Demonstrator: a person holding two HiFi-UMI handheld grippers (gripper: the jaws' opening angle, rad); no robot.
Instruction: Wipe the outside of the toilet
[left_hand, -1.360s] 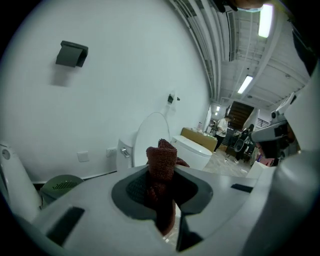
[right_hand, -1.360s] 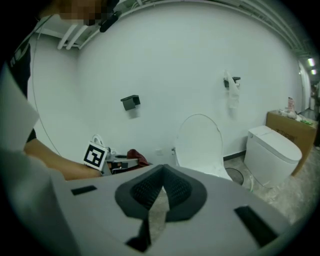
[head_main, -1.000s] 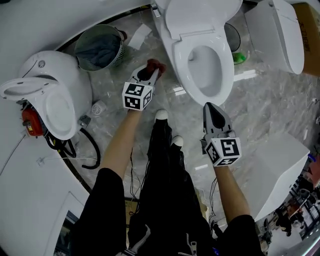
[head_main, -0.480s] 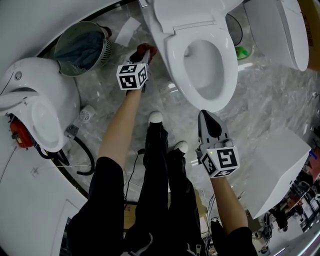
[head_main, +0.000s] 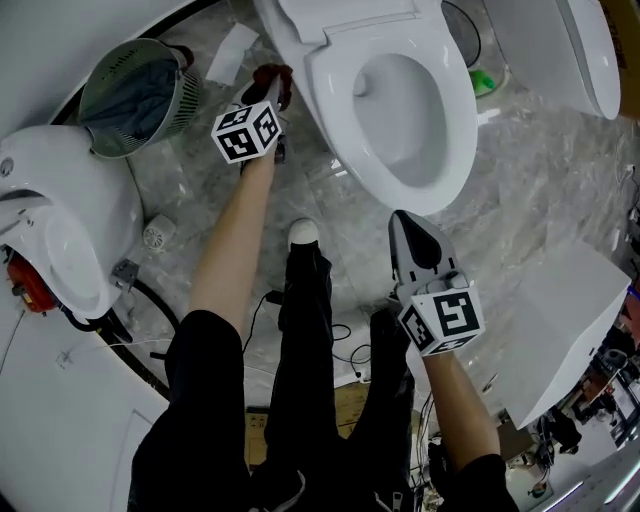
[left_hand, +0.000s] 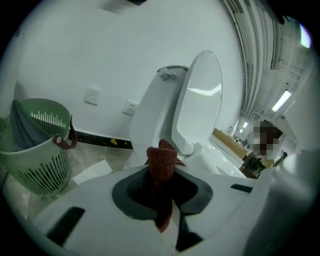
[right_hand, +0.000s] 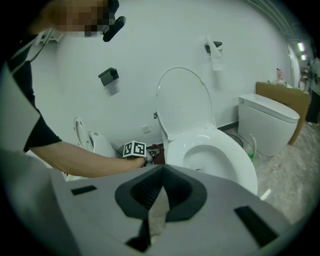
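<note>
A white toilet (head_main: 400, 110) with its lid raised stands at the top centre of the head view. My left gripper (head_main: 268, 90) is shut on a dark red cloth (head_main: 272, 76), right beside the bowl's left outer side near the base. In the left gripper view the red cloth (left_hand: 161, 157) sticks up between the jaws, with the toilet's tank and lid (left_hand: 200, 100) just beyond. My right gripper (head_main: 402, 220) is shut with nothing in it, pointing at the bowl's front rim. The right gripper view shows the toilet (right_hand: 215, 150) and the red cloth (right_hand: 156, 152) beside it.
A green slatted basket (head_main: 135, 95) stands on the marble floor left of the toilet. Another white toilet (head_main: 60, 230) with black hoses lies at the far left. A third toilet (head_main: 560, 50) stands top right, a white box (head_main: 560, 320) at right. My legs stand between.
My left gripper has moved farther away with the red cloth, along the toilet's left side. The right gripper has stayed near the bowl's front rim.
</note>
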